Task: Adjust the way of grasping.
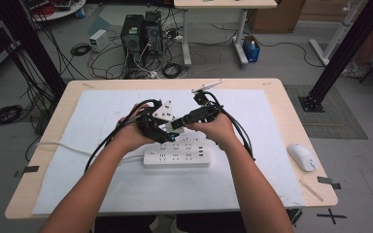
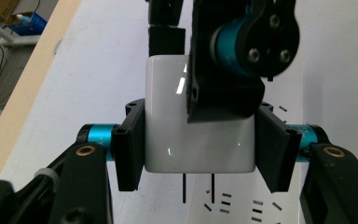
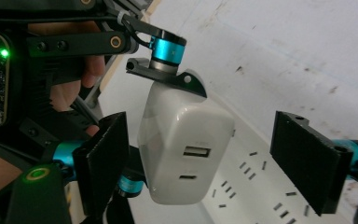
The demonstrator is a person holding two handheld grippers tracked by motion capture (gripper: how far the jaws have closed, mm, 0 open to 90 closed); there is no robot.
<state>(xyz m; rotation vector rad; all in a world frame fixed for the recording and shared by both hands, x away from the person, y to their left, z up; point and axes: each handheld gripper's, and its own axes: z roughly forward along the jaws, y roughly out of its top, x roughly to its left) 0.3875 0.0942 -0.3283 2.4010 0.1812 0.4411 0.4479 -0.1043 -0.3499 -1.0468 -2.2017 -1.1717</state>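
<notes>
A white charger block (image 2: 168,98) with two metal prongs hangs just above a white power strip (image 1: 176,156). My left gripper (image 2: 200,149) is shut on it, one black pad on each side. In the right gripper view the charger (image 3: 186,135) shows two USB ports on its face. My right gripper (image 3: 205,158) stands open around it, its left pad close to the block and its right pad well apart. One jaw of that gripper crosses in front of the charger in the left gripper view. In the high view both grippers (image 1: 175,125) meet over the strip.
A white mat (image 1: 262,111) covers most of the wooden table (image 1: 296,104). A white mouse (image 1: 302,156) lies near the right edge, with a thin stick (image 1: 311,190) in front of it. The strip's sockets (image 3: 256,186) lie directly below the charger.
</notes>
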